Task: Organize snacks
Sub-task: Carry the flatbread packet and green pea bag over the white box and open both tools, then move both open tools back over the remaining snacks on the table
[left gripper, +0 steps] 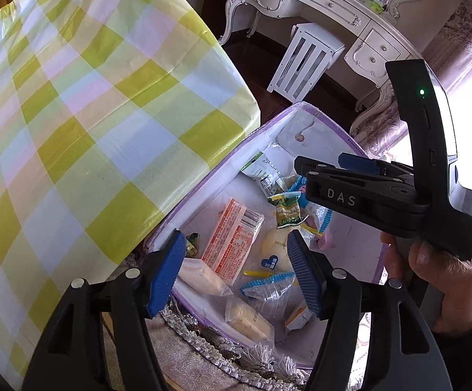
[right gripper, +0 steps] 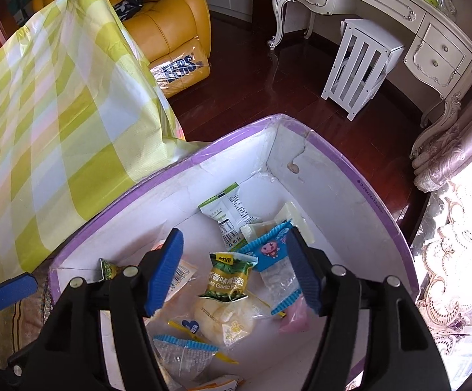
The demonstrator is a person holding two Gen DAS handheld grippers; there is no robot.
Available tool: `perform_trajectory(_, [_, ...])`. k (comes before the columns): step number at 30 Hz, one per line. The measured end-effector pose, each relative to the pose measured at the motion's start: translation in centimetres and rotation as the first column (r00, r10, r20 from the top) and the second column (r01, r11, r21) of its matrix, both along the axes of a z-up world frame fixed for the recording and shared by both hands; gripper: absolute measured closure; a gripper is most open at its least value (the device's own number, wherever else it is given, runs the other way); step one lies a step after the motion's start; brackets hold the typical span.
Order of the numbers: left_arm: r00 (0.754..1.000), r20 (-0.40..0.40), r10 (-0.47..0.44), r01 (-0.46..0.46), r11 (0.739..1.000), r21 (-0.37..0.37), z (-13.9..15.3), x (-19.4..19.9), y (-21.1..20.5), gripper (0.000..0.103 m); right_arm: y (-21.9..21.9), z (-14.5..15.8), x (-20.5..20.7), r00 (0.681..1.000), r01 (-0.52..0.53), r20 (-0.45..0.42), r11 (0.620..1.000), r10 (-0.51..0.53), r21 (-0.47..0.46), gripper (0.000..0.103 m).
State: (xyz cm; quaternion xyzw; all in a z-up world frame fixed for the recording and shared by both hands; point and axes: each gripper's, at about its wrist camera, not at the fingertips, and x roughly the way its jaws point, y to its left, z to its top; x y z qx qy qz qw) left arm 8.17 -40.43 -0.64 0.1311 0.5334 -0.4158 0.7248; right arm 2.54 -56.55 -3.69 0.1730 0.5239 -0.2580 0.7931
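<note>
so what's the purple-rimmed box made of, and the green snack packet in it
The box looks like matte white cardboard or paperboard with purple tape or paper along its rim; its inner wall is cracked and creased near the far corner. The green snack packet looks like glossy plastic or foil film: it shines, crinkles, and has a crimped, sealed top edge.

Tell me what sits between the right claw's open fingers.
In the right wrist view, the green garlic pea packet lies in the purple-rimmed box, below the right claw, untouched.
</note>
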Motion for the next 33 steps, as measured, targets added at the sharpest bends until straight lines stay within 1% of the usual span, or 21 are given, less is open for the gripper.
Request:
perform_trajectory(6, [0.997, 0.065, 0.028, -0.028, 1.0, -0.008, 1.3, 0.2, 1.3, 0.04, 1.3, 1.3, 0.8, 1.0, -0.023, 0.014, 0.999, 0.024, -0.024, 0.037])
perform_trajectory(15, [0.986, 0.103, 0.135, -0.128, 0.99, -0.067, 3.6, 2.1, 5.6, 0.04, 4.1, 3.6, 2.3, 0.995, -0.077, 0.055, 0.997, 0.078, -0.029, 0.036])
perform_trajectory(20, [0.97, 0.123, 0.209, -0.199, 0.976, -0.087, 4.6, 3.5, 8.5, 0.039, 6.2, 4.7, 3.4, 0.99, -0.118, 0.067, 0.992, 0.12, -0.035, 0.034])
perform_trajectory(23, [0.957, 0.133, 0.257, -0.245, 0.965, -0.095, 5.0, 4.3, 10.5, 0.036, 7.5, 5.2, 4.1, 0.987, -0.143, 0.075, 0.989, 0.146, -0.037, 0.034])
perform_trajectory(28, [0.94, 0.129, 0.317, -0.304, 0.946, -0.11, 5.2, 5.4, 13.5, 0.035, 9.8, 5.8, 5.4, 0.978, -0.188, 0.081, 0.982, 0.19, -0.038, 0.034])
perform_trajectory(33, [0.919, 0.132, 0.371, -0.357, 0.927, -0.119, 5.1, 6.1, 16.5, 0.035, 12.2, 6.1, 6.6, 0.968, -0.234, 0.085, 0.971, 0.237, -0.035, 0.031])
